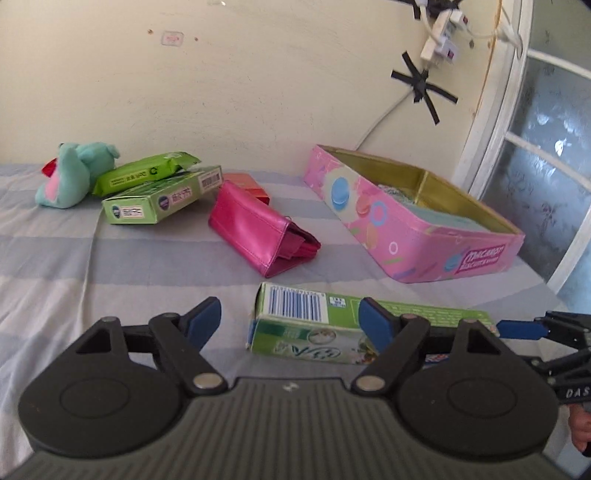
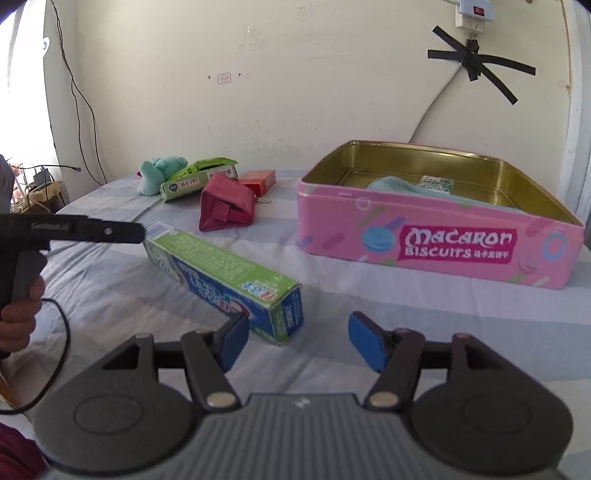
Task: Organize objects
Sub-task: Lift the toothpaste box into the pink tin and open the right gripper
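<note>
So both grippers are wide open right now and neither has hold of anything. The left gripper (image 1: 290, 319) hangs low over the striped bedsheet (image 1: 110, 266), and the green toothpaste box (image 1: 314, 325) lies flat just past it, toward its right finger, which overlaps the box in the left wrist view; I can't tell if they actually touch. The right gripper (image 2: 299, 339) sits near the other end of that same toothpaste box (image 2: 221, 273); its left pad looks just beside the box's near corner, contact unclear. Seen from the right wrist, the left gripper's dark body reaches in from the left with its tip at the box's far end.

The pink Macaron Biscuits tin (image 2: 443, 240) is on the right side of the bed, lid off, gold inside, with something pale teal (image 2: 399, 186) lying in it, plus a small patterned item behind that I can't make out.

Stuff around: a shiny magenta wallet (image 1: 258, 229) stands folded like a tent between the toothpaste box and the far clutter, well apart from the tin. Behind it there's a small red-orange box (image 1: 247, 184). Far left is a pile: a teal plush toy (image 1: 70, 173), a second green carton (image 1: 162, 199) beside it, and a green wipes pack (image 1: 147, 171) resting on top of that carton.

On the wall behind there's black tape crossed over a white cable (image 1: 421, 85) leading up to a power strip (image 1: 439, 33).
</note>
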Available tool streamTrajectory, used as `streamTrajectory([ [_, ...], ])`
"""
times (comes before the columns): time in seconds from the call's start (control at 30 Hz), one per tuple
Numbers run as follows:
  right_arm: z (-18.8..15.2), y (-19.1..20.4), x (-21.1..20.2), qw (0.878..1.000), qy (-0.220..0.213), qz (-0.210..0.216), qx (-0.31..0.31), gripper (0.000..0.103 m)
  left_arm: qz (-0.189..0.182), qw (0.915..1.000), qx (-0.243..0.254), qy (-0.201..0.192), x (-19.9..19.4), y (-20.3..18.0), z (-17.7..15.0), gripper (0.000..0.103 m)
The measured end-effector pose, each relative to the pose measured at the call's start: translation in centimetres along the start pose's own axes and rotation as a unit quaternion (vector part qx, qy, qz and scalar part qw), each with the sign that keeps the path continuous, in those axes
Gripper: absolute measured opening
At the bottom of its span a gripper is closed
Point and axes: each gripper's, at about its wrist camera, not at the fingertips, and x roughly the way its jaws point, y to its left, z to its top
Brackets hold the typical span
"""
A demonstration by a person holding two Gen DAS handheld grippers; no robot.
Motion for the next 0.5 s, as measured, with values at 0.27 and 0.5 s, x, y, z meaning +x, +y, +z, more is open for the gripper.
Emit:
streamTrajectory([
  [0.27, 0.5, 1.4, 3.0, 0.999, -0.002, 0.004, -0.04, 0.049, -0.031, 0.9993, -0.014, 0.013, -0.1, -2.4, 1.8, 0.078],
  [0.5, 4.8, -3.4, -1.2, 0.995, -0.086, -0.022, -0.037, 0.049, -0.055, 0.9964, 0.042, -0.049, 1.5, -9.1, 9.6, 0.078],
])
